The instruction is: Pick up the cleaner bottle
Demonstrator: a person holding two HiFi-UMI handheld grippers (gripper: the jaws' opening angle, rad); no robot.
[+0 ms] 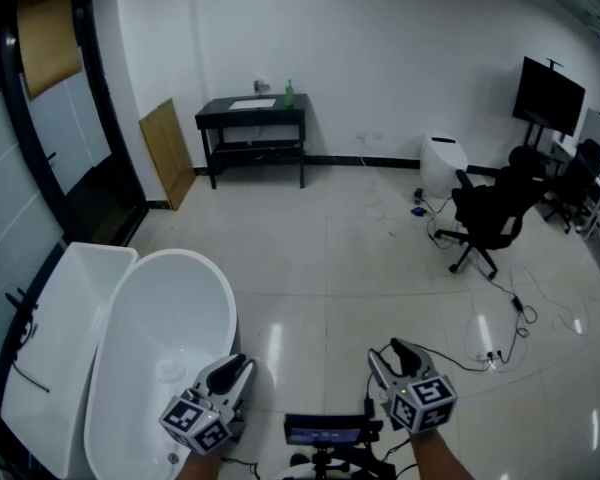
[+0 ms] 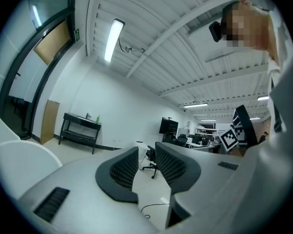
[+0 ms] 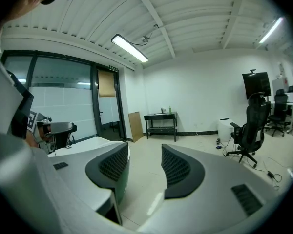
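- glossy pale floor (image 1: 320, 268), white walls all round. what's nearest the person?
- both tools, low and close to the body. the left gripper (image 1: 238, 366) hangs by the rim of a white bathtub (image 1: 150, 318), its jaws a little apart with nothing between them.
- and the other one?
- the right gripper (image 1: 392, 352) is out over bare tiles, jaws spread wide, empty too. a small dark device (image 1: 325, 431) with a lit screen sits between the two.
- further out?
- cables (image 1: 500, 340) trail across the tiles on the right. past them are a black office chair (image 1: 485, 216) and a squat white fixture (image 1: 443, 161) near the wall; i can't tell just what that is. a wooden board (image 1: 167, 151) leans in the left corner, and a dark screen (image 1: 548, 93) stands far right.
- where's the cleaner bottle (image 1: 289, 92)?
- far end of the room. it's small and green, upright on a black table (image 1: 220, 117) against the back wall, toward the right end of the top, near a flat white tray (image 1: 252, 103). it's well apart from both grippers, and neither touches it.
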